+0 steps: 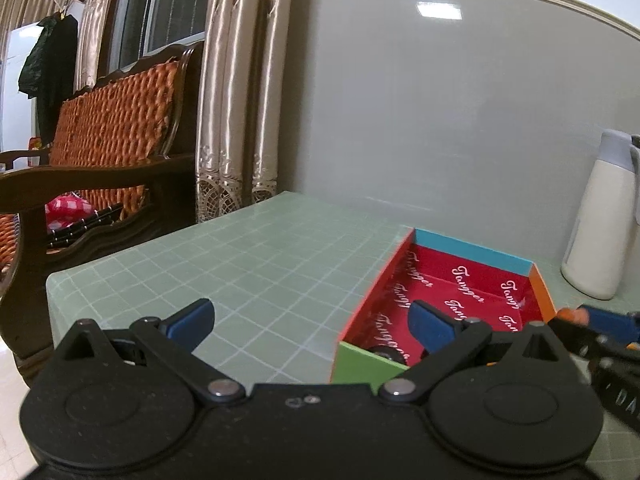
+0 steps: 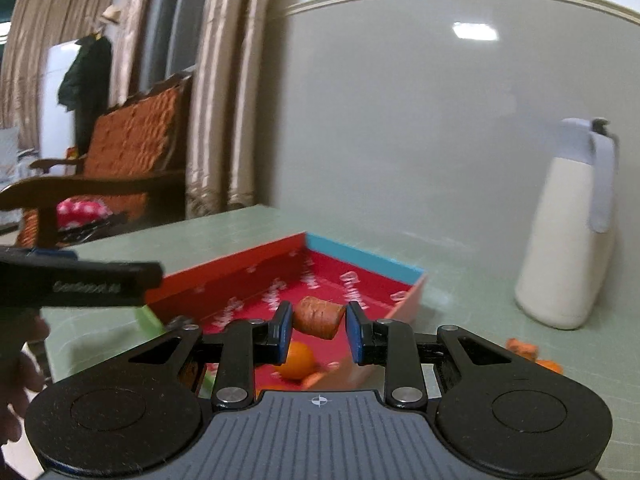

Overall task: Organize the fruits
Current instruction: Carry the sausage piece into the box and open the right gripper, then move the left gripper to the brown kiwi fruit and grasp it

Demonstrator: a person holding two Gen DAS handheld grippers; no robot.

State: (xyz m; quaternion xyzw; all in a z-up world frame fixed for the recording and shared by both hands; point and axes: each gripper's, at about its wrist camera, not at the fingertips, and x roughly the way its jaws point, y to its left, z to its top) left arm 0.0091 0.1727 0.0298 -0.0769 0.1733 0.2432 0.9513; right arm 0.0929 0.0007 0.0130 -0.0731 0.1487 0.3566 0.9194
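An open cardboard box (image 1: 472, 250) with a red printed inside, a blue far wall and a green near wall lies on the green grid table. My right gripper (image 2: 318, 320) hovers over the box (image 2: 360, 256), shut on a reddish-orange carrot piece (image 2: 320, 316) held crosswise between its blue pads. Below it a round orange (image 2: 298, 360) rests in the box. My left gripper (image 1: 312, 320) stands wide open and empty at the box's near left corner. A small dark item (image 1: 384, 354) in the box is mostly hidden behind the green wall.
A white jug (image 2: 568, 240) with a grey lid stands at the back right by the wall. Loose orange pieces (image 2: 524, 348) lie on the table right of the box. A wooden chair (image 1: 112, 140) and curtains stand left of the table.
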